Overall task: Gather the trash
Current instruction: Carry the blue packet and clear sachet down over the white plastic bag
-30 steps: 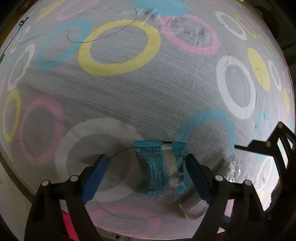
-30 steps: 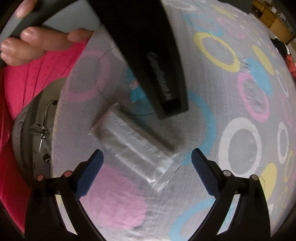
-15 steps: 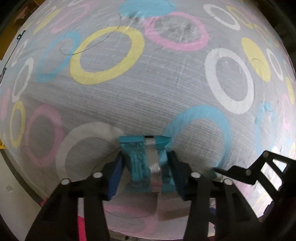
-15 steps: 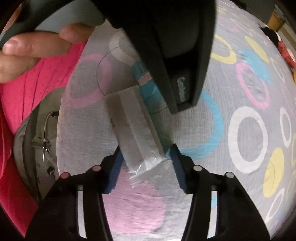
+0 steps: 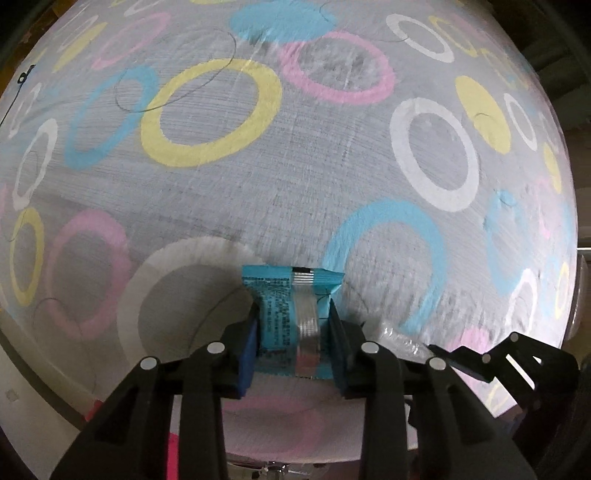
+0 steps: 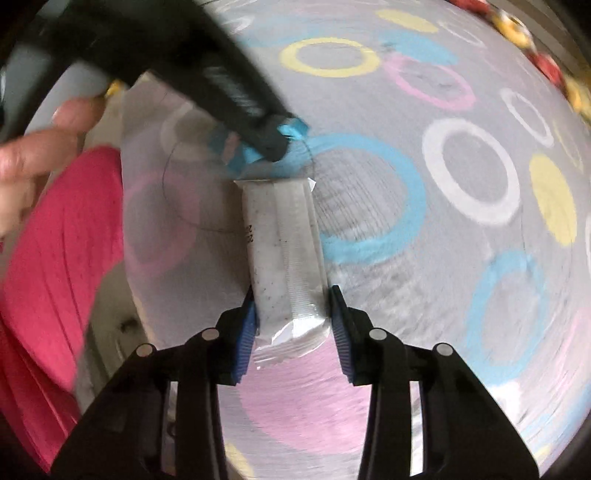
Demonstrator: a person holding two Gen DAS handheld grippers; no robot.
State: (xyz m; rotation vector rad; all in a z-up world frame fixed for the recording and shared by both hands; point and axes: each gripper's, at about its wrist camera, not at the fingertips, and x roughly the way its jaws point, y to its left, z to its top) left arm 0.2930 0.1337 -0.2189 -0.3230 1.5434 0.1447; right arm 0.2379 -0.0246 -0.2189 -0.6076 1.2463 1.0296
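Observation:
A small blue snack wrapper (image 5: 284, 295) with a silver strip lies on the ring-patterned grey tablecloth (image 5: 295, 177). My left gripper (image 5: 293, 332) points straight down over it, its jaws closing with both blue pads pressed on the wrapper's sides. A long white speckled wrapper (image 6: 280, 236) sits lengthwise between the pads of my right gripper (image 6: 291, 306), whose jaws are also closing and touch its near end. In the right wrist view the left gripper's black body (image 6: 236, 99) hangs over the blue wrapper (image 6: 293, 129). The two wrappers lie close together.
A person's hand (image 6: 33, 155) and a pink garment (image 6: 62, 240) are at the left, beyond the table's near edge (image 6: 125, 229). The right gripper's black frame (image 5: 491, 362) crowds the left gripper's right side. Red and yellow objects (image 6: 517, 26) sit far off.
Both pairs of jaws came in from wide apart onto their wrappers. The right gripper rolled, so the white wrapper now runs straight along its fingers.

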